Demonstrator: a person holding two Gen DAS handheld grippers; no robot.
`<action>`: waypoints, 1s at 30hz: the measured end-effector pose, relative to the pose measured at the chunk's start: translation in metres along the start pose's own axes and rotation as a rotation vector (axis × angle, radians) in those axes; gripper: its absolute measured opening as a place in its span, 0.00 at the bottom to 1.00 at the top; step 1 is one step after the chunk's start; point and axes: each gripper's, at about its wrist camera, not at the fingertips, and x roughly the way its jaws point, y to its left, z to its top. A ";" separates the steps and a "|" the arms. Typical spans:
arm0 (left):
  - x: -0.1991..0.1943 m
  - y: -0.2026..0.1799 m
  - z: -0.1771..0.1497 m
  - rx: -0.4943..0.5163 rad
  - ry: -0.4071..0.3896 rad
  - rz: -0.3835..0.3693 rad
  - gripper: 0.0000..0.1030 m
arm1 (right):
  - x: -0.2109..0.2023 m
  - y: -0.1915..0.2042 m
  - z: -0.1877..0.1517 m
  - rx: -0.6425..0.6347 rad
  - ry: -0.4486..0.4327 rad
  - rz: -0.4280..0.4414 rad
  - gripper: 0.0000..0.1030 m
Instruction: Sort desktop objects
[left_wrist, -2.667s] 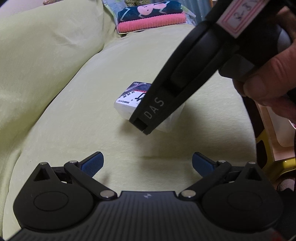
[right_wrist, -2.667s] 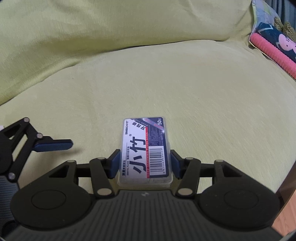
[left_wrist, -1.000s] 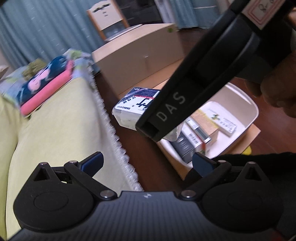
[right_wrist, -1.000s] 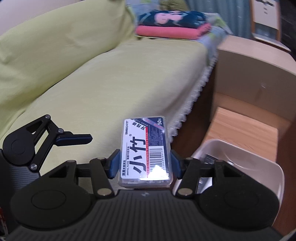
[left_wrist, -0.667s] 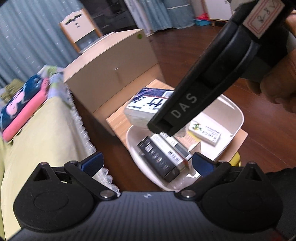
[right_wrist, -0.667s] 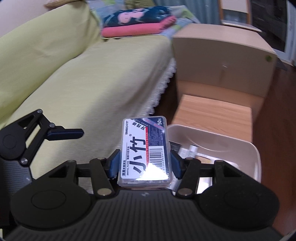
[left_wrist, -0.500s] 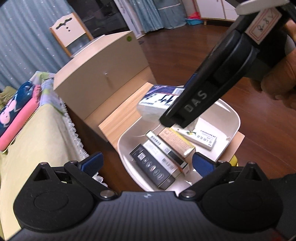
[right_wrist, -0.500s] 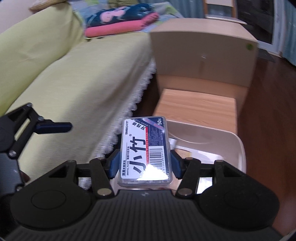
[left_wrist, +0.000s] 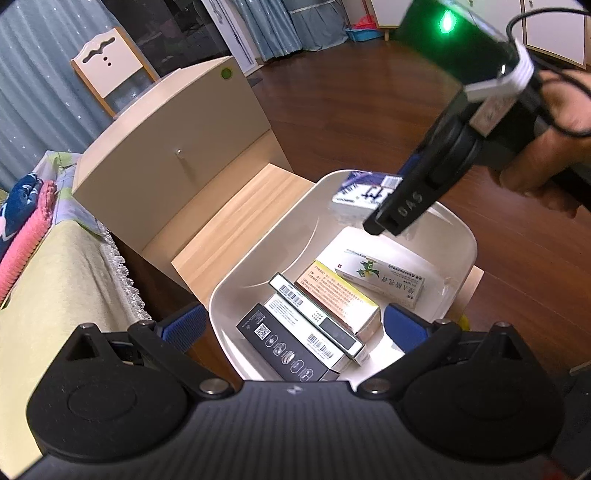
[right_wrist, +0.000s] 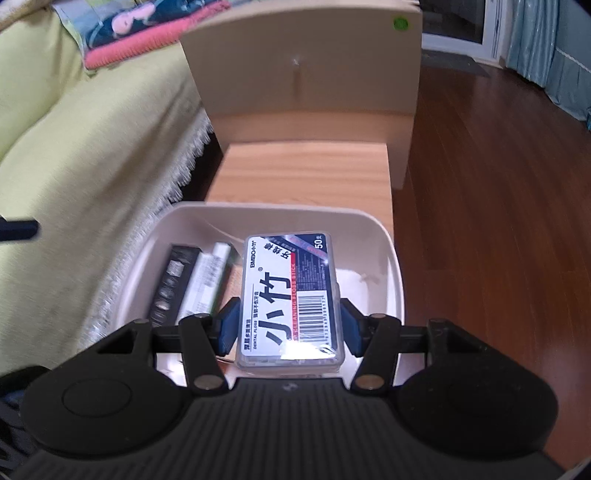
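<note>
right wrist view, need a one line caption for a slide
Right tool grips a dental floss box above a white bin already holding several boxes.

We read "BMBO", large "小竹", "DENTAL FLOSS" and "50" on the floss box (right_wrist: 290, 299), with a barcode beside the red strip. Across on the right hand-held gripper (left_wrist: 400, 212), raised letters spell "DAS". Down in the tub (left_wrist: 465, 236), the green-and-white carton (left_wrist: 384, 277) carries print, perhaps Chinese, too small for us to read.
</note>
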 end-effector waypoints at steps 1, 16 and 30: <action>0.002 0.001 -0.001 0.000 0.003 -0.004 1.00 | 0.007 -0.001 -0.001 -0.002 0.012 -0.003 0.50; 0.023 0.008 -0.003 0.003 0.020 -0.031 1.00 | 0.081 0.006 -0.020 -0.069 0.170 -0.060 0.50; 0.029 0.014 -0.007 -0.004 0.022 -0.045 1.00 | 0.114 0.007 -0.017 -0.050 0.232 -0.103 0.50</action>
